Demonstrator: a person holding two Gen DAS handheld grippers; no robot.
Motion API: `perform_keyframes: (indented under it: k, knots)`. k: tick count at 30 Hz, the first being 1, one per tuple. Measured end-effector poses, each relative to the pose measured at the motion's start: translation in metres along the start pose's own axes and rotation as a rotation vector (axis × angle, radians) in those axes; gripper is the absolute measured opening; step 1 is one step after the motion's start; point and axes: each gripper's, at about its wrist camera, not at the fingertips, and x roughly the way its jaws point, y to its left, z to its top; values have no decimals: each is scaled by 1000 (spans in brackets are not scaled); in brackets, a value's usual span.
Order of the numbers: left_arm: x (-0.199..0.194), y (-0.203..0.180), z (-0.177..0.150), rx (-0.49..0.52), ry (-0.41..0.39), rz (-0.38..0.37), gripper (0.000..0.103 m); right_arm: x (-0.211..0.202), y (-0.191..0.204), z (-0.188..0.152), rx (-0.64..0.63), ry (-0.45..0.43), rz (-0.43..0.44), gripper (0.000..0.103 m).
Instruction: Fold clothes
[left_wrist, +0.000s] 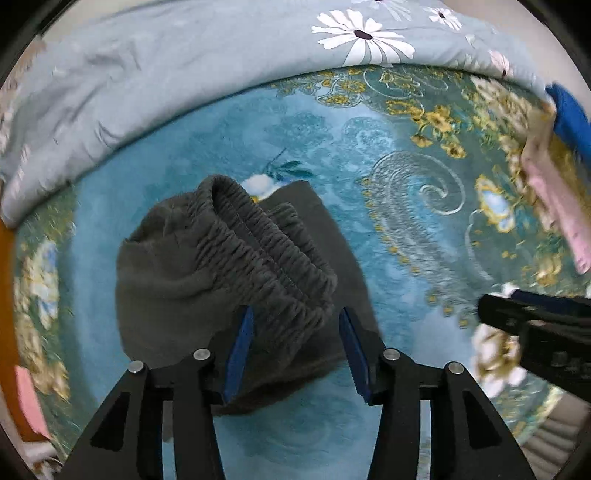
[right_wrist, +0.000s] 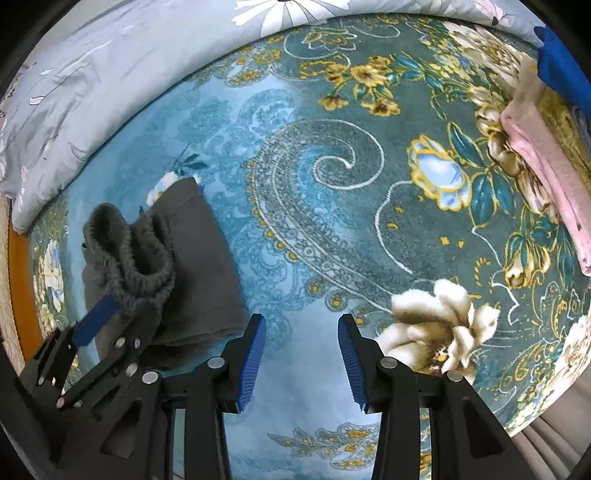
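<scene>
On the teal bedspread (left_wrist: 155, 155) the grey pants (left_wrist: 221, 266) look soft n floppy, prob light. Left gripper (left_wrist: 295, 332) straddles the elastic waistband (left_wrist: 266, 243) w/ pads apart, right gripper (right_wrist: 302, 354) spread n empty — grab that thick band.

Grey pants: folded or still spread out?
Folded. The grey pants lie as a compact bundle on the floral blanket, the elastic waistband doubled over on top; no legs trail out.

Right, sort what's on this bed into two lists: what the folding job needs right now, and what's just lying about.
In the job:
- dark grey shorts, elastic waistband bunched up
- left gripper, jaws open astride the waistband
- right gripper, open over bare blanket

Lying about:
- teal floral blanket underneath
- daisy-print quilt along the far edge
- pink folded garment
- blue cloth, far corner
</scene>
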Motion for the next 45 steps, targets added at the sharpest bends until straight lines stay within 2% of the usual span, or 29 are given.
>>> perform_keyframes:
  k: [4,5,7,8,12,14,16,19,21,24,27,30,36,38,40,41,42,44,45]
  knots:
    - [-26,27,0,-88,-12,-138,50,-6,2,10,15,-29,67,44]
    - [-32,40,0,-117,-26,-154,50,-7,5,13,10,-31,104,44]
    - [-41,73,-7,-195,-48,-141,52,-7,13,18,-2,-33,183,49]
    - [-41,92,-11,-242,-47,-116,52,-7,17,20,-9,-34,223,57]
    - [-20,170,-30,-489,43,8,52,4,48,27,-61,-3,332,60]
    - [-11,198,-40,-598,71,29,52,8,70,27,-114,4,371,60]
    - [-1,214,-47,-661,96,43,52,12,90,27,-172,16,401,62]
    - [15,223,-55,-733,129,7,52,26,115,32,-249,42,397,67]
    - [29,222,-60,-761,172,-10,52,39,127,39,-273,73,387,67]
    - [46,212,-69,-748,230,4,52,46,135,42,-281,93,440,67]
    - [52,205,-78,-755,232,11,53,61,141,45,-317,130,423,67]
    - [57,206,-81,-765,240,-9,54,78,141,57,-282,172,410,67]
    - [58,202,-78,-721,249,-10,54,77,151,61,-256,181,494,68]
    - [60,202,-80,-735,253,-15,54,77,156,61,-271,183,490,65]
    - [60,203,-82,-766,257,-31,54,78,154,61,-271,181,466,54]
    - [60,203,-84,-779,258,-41,54,77,152,61,-263,181,468,44]
    - [61,204,-85,-791,259,-50,54,76,148,61,-250,184,486,34]
    - [60,203,-87,-804,258,-68,54,70,138,59,-209,202,590,18]
    - [60,203,-87,-806,257,-77,54,67,135,58,-192,212,652,16]
